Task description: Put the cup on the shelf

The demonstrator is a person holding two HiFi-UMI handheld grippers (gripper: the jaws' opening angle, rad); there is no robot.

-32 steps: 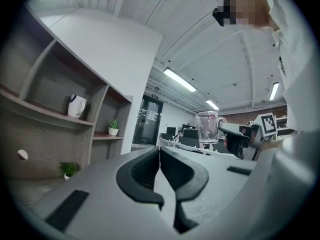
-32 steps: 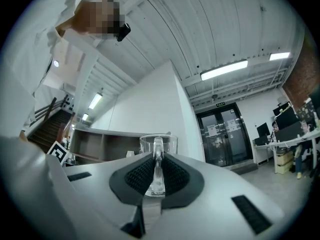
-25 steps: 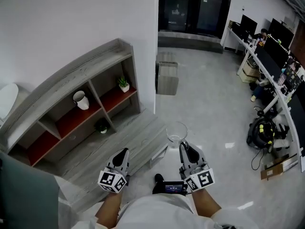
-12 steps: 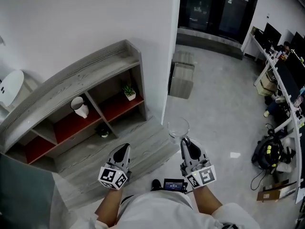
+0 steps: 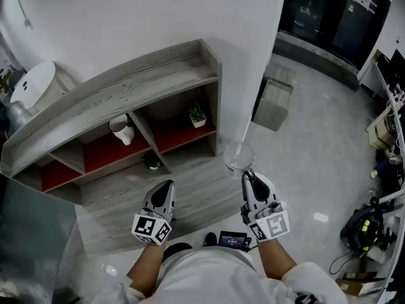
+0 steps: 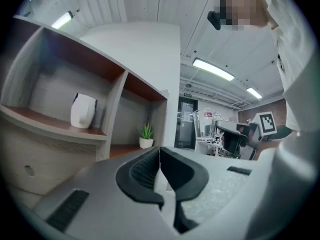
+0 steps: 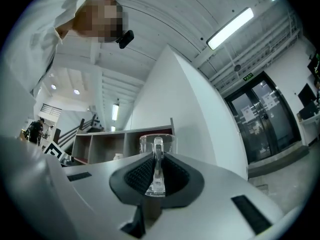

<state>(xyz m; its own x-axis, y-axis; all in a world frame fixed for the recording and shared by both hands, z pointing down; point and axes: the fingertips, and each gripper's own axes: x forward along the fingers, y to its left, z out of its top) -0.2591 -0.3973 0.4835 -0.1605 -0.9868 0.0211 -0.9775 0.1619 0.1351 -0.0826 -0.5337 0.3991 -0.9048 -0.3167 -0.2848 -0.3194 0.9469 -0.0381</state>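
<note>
- The right gripper (image 5: 247, 175) is holding the clear glass cup (image 5: 238, 156) in the air, jaws clenched on its near side, just beside the grey shelf's (image 5: 126, 94) right end.
- The left gripper (image 5: 166, 186) is hovering empty, jaws pressed together.

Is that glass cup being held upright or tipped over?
Upright: the head view looks down into the open rim of the cup; the right gripper grips its handle.
</note>
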